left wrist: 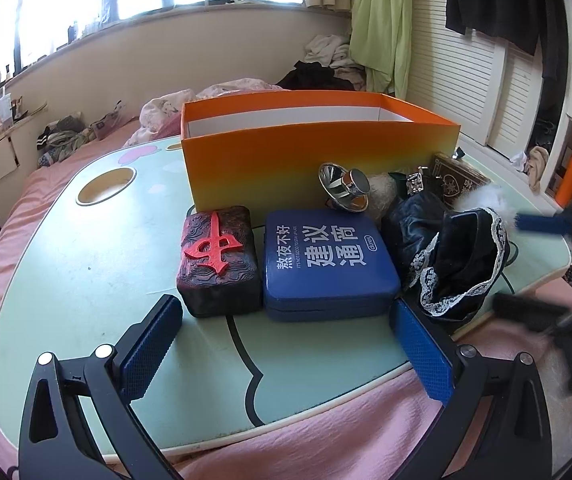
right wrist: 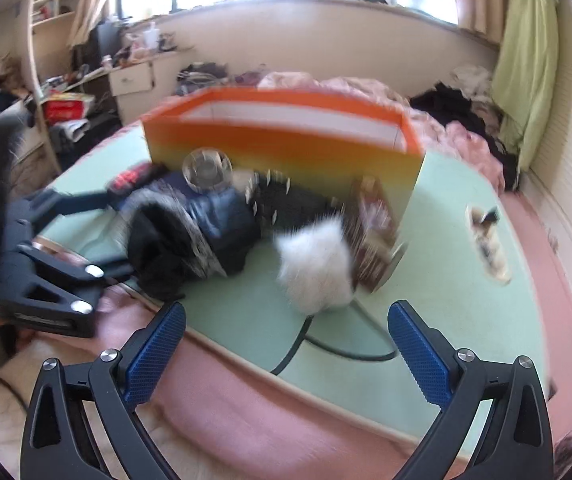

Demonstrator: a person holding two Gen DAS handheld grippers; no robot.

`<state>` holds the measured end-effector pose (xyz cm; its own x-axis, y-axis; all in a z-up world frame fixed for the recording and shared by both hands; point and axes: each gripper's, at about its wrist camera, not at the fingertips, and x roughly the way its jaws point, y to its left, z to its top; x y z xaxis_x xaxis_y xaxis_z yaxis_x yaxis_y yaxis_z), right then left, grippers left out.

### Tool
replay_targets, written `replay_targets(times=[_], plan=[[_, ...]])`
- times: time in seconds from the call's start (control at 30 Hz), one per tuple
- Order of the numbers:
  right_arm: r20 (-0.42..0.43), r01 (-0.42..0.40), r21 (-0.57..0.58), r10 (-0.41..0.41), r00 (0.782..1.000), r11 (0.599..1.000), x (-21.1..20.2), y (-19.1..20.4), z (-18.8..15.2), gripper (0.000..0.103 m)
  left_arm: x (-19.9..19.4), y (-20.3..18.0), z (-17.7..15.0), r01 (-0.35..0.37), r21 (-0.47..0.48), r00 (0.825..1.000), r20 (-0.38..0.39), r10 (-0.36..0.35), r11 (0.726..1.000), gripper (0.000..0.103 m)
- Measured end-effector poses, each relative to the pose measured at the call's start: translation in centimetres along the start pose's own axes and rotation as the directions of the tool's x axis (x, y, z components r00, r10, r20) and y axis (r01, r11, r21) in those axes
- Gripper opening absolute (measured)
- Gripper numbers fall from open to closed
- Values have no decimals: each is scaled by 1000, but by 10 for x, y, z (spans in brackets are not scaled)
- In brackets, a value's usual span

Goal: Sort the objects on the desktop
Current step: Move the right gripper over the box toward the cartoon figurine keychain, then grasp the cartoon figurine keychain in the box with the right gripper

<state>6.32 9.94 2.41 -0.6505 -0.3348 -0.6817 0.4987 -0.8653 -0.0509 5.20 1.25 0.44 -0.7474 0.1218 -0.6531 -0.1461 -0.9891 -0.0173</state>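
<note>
Mint-green desk (left wrist: 86,264) lies on a pink bed (left wrist: 326,436); its near edge runs just under my left hand-held gripper (left wrist: 286,344), whose blue pads (left wrist: 148,356) stand wide apart, grasping nothing. Bare surface stretches to the left, around a round hole (left wrist: 106,191). My right hand-held gripper (right wrist: 286,350) is likewise spread and empty, hanging off the desk's near edge in a blurred view. An orange box (left wrist: 318,148) stands open at the back. Just before it sit a dark tile with a red character (left wrist: 218,260) and a blue case (left wrist: 328,264), side by side, nearly touching. Black lace-trimmed cloth (left wrist: 458,264) and white fluff (right wrist: 314,264) crowd the right.
</note>
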Motion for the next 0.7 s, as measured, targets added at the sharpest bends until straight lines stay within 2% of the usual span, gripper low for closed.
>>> replay_targets(times=[0.13,0.2,0.23,0.27,0.33,0.37,0.4,0.47,0.63,0.7], plan=[[124,22,-28,-18,992,999,-36,-3,46,102,-1,0,0,-2,0,1000,2,2,1000,103],[144,-34,-21,37,989,999,-38,-1,75,102,-1,0,0,-1,0,1000,1,1,1000,103],[131,-91,-4,91,987,996,-32,0,95,101,-1,0,0,-1,0,1000,2,1,1000,103],[108,-149,16,146,983,989,-23,1,111,98,-1,0,0,-1,0,1000,2,1,1000,103],[32,-248,65,246,969,967,3,6,140,83,-1,0,0,-2,0,1000,2,2,1000,103],[-32,-272,87,275,961,958,24,10,154,70,-1,0,0,-2,0,1000,3,2,1000,103],[-87,-274,100,283,955,956,43,14,164,55,-1,0,0,-2,0,1000,2,2,1000,103],[-203,-253,122,273,940,960,84,24,179,41,-1,0,0,-1,0,1000,3,1,1000,103],[-341,-171,137,208,917,976,147,41,199,41,-1,0,0,-2,0,1000,3,2,1000,103],[-387,-161,150,208,898,975,163,41,198,42,-1,-1,0,-2,0,1000,3,2,1000,103]])
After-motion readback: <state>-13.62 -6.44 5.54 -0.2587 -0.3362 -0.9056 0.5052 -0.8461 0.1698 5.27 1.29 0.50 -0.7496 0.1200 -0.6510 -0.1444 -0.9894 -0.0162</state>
